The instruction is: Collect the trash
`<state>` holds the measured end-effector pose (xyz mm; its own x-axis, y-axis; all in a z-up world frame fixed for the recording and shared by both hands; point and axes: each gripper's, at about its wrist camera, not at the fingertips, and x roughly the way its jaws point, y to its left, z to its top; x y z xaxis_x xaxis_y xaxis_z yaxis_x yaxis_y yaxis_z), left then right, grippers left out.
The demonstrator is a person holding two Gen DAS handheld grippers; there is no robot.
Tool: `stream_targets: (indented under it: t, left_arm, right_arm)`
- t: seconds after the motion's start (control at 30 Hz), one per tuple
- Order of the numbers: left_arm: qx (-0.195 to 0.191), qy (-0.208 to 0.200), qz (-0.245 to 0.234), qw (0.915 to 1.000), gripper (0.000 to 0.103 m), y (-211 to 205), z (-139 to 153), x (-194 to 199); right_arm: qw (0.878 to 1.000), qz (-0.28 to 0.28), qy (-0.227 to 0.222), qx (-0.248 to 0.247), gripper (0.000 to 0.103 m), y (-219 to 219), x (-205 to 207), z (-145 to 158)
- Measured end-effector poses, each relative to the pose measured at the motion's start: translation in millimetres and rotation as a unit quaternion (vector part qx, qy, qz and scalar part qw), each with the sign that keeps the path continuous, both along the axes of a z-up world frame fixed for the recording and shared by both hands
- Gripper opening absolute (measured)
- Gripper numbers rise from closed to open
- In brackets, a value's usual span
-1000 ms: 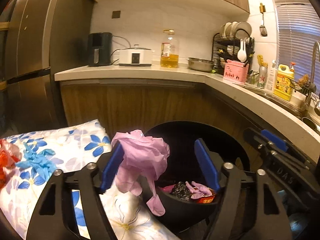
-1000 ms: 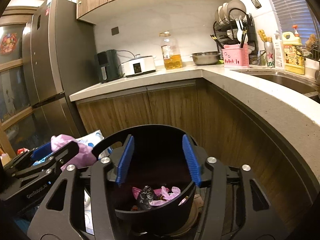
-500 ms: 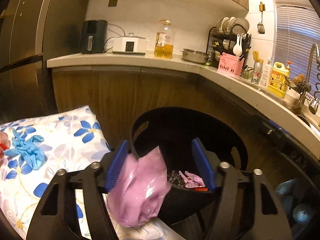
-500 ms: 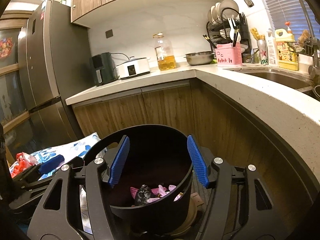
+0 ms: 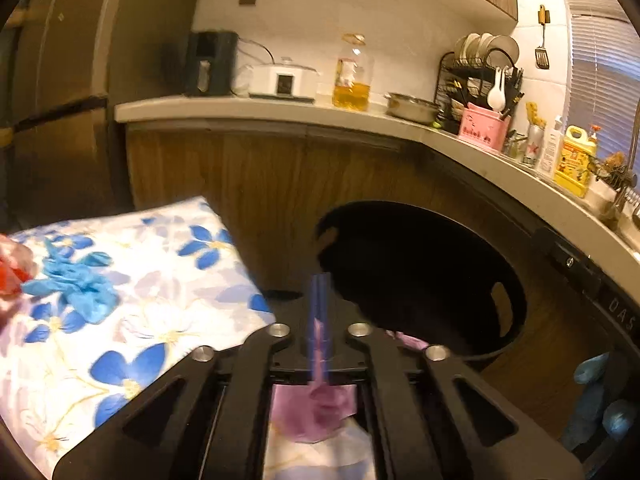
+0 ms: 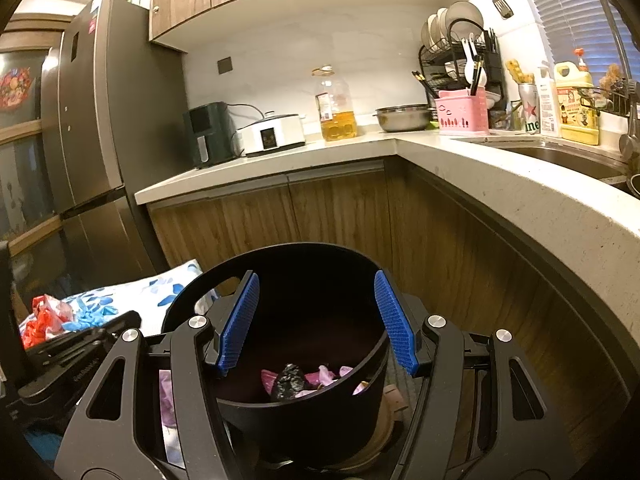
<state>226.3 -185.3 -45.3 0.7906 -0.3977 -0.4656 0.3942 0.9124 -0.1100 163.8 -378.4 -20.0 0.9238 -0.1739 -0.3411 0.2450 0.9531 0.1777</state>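
My left gripper [image 5: 320, 320] is closing, its blue pads nearly together and pinching a pink glove [image 5: 316, 408] that hangs crumpled below them over the floral cloth [image 5: 160, 280]. The black bin [image 5: 420, 280] stands just right of it. A blue glove [image 5: 76, 284] and a red wrapper [image 5: 8, 272] lie on the cloth at the left. My right gripper [image 6: 316, 324] hovers open over the black bin [image 6: 304, 412], nothing between its pads. Inside the bin lie pink scraps and a black bag [image 6: 292, 376].
A curved counter [image 6: 520, 192] runs along the right with wooden cabinet fronts [image 6: 340, 212] behind the bin. A fridge [image 6: 92, 120] stands at the left. A blue-gloved hand [image 5: 600, 400] shows at the lower right of the left wrist view.
The pink glove slid from the left pad down between the jaws, which came together on it. The left gripper sank a little. The right gripper stayed over the bin.
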Motion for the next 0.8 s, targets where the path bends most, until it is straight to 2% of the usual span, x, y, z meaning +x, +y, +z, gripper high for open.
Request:
stream_targets:
  t: [0.03, 0.07, 0.17, 0.27, 0.37, 0.43, 0.5, 0.63, 0.8]
  left_arm:
    - [0.002, -0.002, 0.002, 1.0000, 0.060, 2, -1, -2]
    - [0.002, -0.004, 0.007, 1.0000, 0.068, 6, -4, -7]
    - [0.011, 0.019, -0.001, 0.9998, 0.069, 7, -16, -9]
    - [0.042, 0.038, -0.002, 0.9984, 0.064, 1, -29, -6]
    - [0.061, 0.067, 0.003, 0.9959, 0.047, -2, -39, 4]
    - [0.075, 0.081, 0.005, 0.9939, 0.020, -4, -45, 8]
    - [0.090, 0.100, 0.006, 0.9909, 0.001, -5, -53, 13]
    - [0.075, 0.101, 0.010, 0.9920, 0.000, 2, -53, 12]
    - [0.059, 0.061, 0.021, 0.9961, 0.000, 8, -26, -1]
  right_arm:
    - [1.000, 0.001, -0.001, -0.001, 0.060, 2, -1, 0]
    - [1.000, 0.002, -0.002, -0.001, 0.060, 3, -1, 0]
    - [1.000, 0.005, -0.002, 0.004, 0.060, 7, -2, -1]
    - [1.000, 0.008, -0.002, 0.004, 0.060, 9, -4, 0]
    - [1.000, 0.009, -0.004, 0.004, 0.060, 10, -8, 1]
    - [1.000, 0.010, -0.005, 0.004, 0.060, 11, -9, 1]
    - [1.000, 0.011, -0.004, 0.004, 0.059, 10, -11, 0]
    - [1.000, 0.010, -0.005, 0.005, 0.059, 11, -13, 0]
    - [1.000, 0.009, -0.005, 0.006, 0.059, 11, -16, -1]
